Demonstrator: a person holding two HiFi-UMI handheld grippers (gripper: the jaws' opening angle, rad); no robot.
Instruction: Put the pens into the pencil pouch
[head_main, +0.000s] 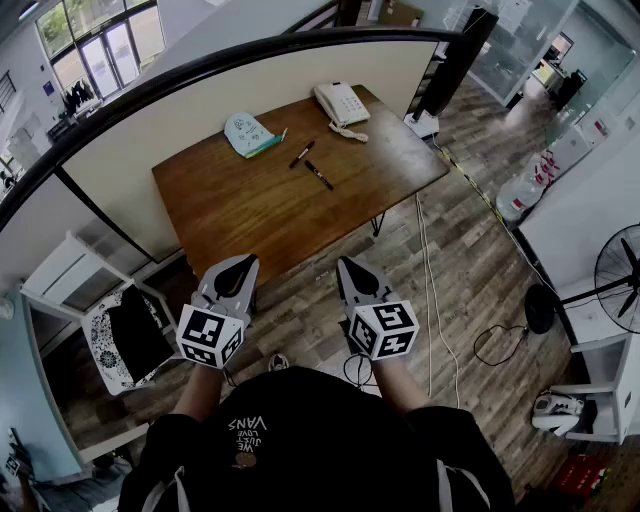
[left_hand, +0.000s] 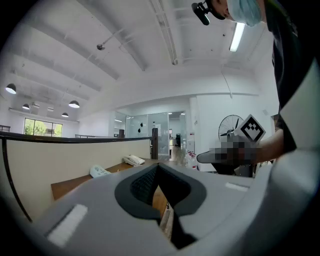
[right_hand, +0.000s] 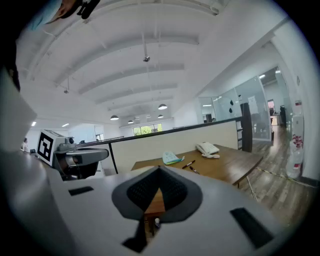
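A pale teal pencil pouch (head_main: 248, 134) lies at the far side of the brown wooden table (head_main: 230, 210). Two dark pens (head_main: 302, 154) (head_main: 319, 175) lie to its right, loose on the tabletop. The right gripper view shows the same pouch (right_hand: 171, 158) and pens (right_hand: 188, 163) (right_hand: 193, 170) well ahead of the jaws. My left gripper (head_main: 243, 264) and right gripper (head_main: 346, 264) hang side by side in front of the table's near edge, well short of the pens. Both are shut with nothing between the jaws, as seen in the left gripper (left_hand: 157, 167) and right gripper (right_hand: 160, 170) views.
A white desk phone (head_main: 341, 104) sits at the table's far right corner. A beige partition with a dark rail (head_main: 120, 120) runs behind the table. A chair with a patterned cover (head_main: 125, 340) stands to the left. Cables (head_main: 430, 300), a fan (head_main: 620, 275) and water bottles (head_main: 520, 195) are on the right.
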